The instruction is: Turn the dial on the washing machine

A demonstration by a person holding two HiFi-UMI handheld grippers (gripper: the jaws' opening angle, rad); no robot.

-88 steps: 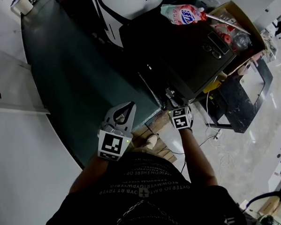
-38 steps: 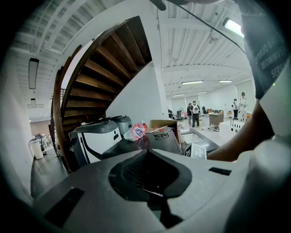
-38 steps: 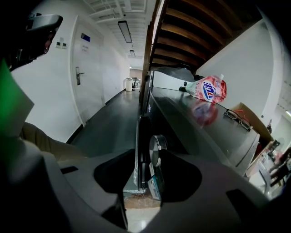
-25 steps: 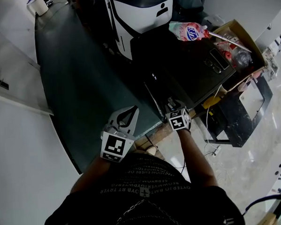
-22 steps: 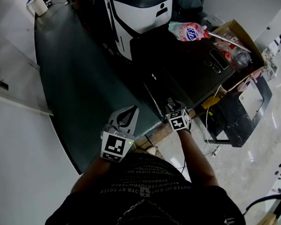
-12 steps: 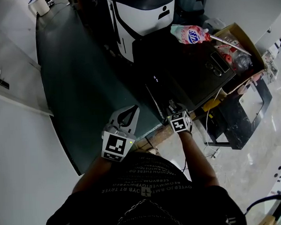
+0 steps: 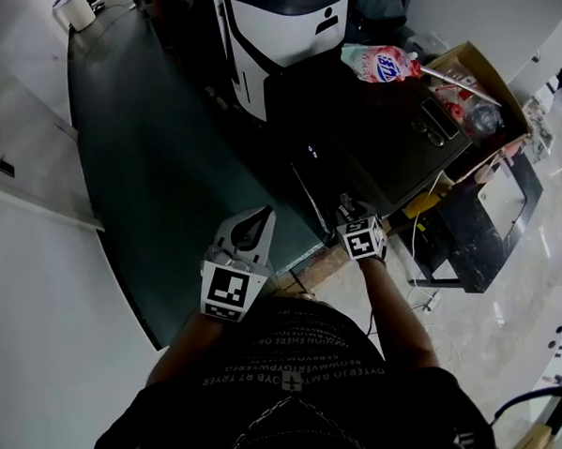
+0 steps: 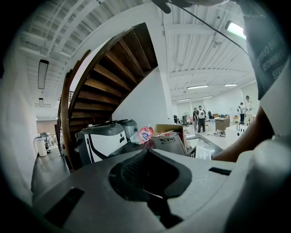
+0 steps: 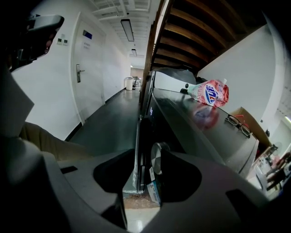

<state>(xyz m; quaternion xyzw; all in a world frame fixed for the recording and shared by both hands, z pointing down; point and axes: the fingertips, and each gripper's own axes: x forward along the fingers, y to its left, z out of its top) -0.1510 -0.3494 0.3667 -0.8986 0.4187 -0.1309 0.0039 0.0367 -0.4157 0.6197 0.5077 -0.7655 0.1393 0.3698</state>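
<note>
The dark washing machine [image 7: 389,138] stands in front of me. Its silver dial [image 9: 156,158] sits on the front panel, seen edge-on in the right gripper view. My right gripper [image 7: 345,206] hangs at the machine's front top edge and points steeply down. Its jaws [image 9: 148,159] stand wide open; the dial shows in the gap, close to the right jaw, with no pad pressing on it. In the head view the dial is hidden. My left gripper [image 7: 262,214] floats to the left of the machine, away from it, shut on nothing [image 8: 148,151].
A pink detergent pouch [image 7: 378,64] and a pair of glasses [image 7: 437,115] lie on the machine's top. A cardboard box [image 7: 484,72] stands at its right. A white and black appliance [image 7: 280,26] stands behind it. Dark floor [image 7: 155,160] runs along the left.
Both grippers stay where they were. Only the head view shifts slightly.
</note>
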